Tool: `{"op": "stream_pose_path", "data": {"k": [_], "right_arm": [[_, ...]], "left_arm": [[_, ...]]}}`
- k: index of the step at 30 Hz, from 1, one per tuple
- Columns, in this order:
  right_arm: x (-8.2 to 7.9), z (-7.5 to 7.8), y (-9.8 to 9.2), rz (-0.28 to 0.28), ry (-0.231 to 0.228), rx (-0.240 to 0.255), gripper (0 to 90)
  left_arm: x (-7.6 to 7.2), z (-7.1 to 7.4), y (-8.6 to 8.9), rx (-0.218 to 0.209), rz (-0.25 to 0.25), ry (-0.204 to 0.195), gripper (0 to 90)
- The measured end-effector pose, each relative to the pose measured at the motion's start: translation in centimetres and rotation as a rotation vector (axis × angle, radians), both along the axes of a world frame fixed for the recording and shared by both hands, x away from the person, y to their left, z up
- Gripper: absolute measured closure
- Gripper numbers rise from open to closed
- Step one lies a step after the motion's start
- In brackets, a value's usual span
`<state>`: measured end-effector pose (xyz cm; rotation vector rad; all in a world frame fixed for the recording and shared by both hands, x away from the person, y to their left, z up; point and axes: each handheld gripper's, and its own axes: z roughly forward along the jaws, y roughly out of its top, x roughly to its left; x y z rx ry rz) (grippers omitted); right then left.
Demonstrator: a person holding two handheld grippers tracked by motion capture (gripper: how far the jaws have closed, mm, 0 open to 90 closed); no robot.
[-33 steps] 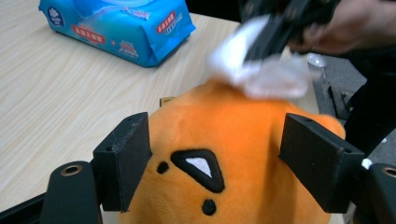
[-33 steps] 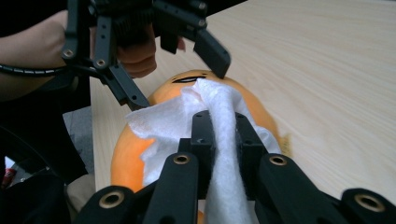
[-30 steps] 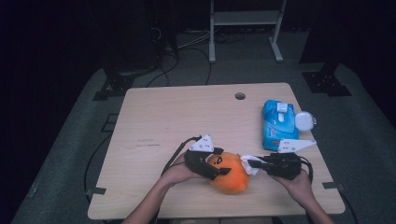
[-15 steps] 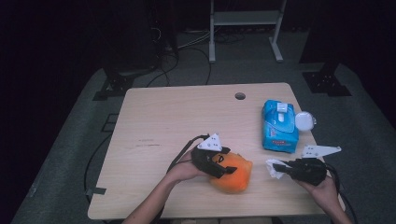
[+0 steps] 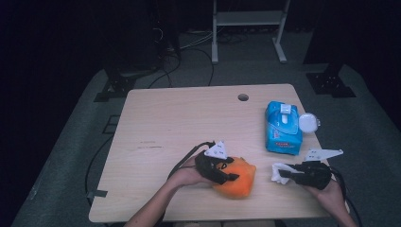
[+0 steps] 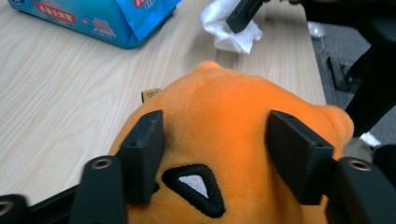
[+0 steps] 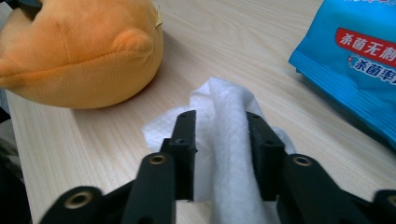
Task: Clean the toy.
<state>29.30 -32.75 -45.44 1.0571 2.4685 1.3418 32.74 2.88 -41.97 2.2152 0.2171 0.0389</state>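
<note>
An orange plush toy (image 5: 239,179) lies near the table's front edge. My left gripper (image 5: 228,173) reaches over it from the left. In the left gripper view both jaws have just been closing and press into the orange plush toy (image 6: 224,102) on either side of a black embroidered patch, so the left gripper (image 6: 217,140) is shut on it. To the right a crumpled white wipe (image 5: 277,171) rests on the table. My right gripper (image 7: 220,116) straddles the wipe (image 7: 224,100); its jaws have just been opening and stand apart around the fold.
A blue pack of wet wipes (image 5: 282,127) lies at the right, beyond the wipe, with a small white oval thing (image 5: 308,122) beside it. A cable hole (image 5: 243,97) sits near the table's far edge. Bare wood (image 5: 165,123) spreads across the left and middle.
My right gripper has pulled away from the plush toy to the right and down to the table with the wipe, and its jaws have parted. The left jaws have closed onto the toy.
</note>
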Motion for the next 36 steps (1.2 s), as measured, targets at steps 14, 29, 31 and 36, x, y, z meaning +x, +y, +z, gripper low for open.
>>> {"op": "stream_pose_path", "data": {"k": [14, 29, 31, 36], "right_arm": [[-0.4, 0.9, 0.1, -0.014, -0.043, -0.001, 42.7], [-0.6, 1.2, 0.2, -0.040, -0.115, -0.039, 40.9], [-0.6, 1.2, 0.3, -0.037, -0.110, -0.033, 40.1], [-0.5, 1.3, 0.5, -0.025, -0.105, -0.020, 39.7]], "left_arm": [[-0.6, 0.3, 0.3, -0.033, 0.021, -0.016, 59.3], [-0.7, 0.9, 0.9, -0.065, 0.042, -0.027, 63.7], [-0.7, 1.0, 0.9, -0.075, 0.049, -0.026, 64.4], [-0.5, 1.5, 1.4, -0.083, 0.070, -0.026, 65.6]]}}
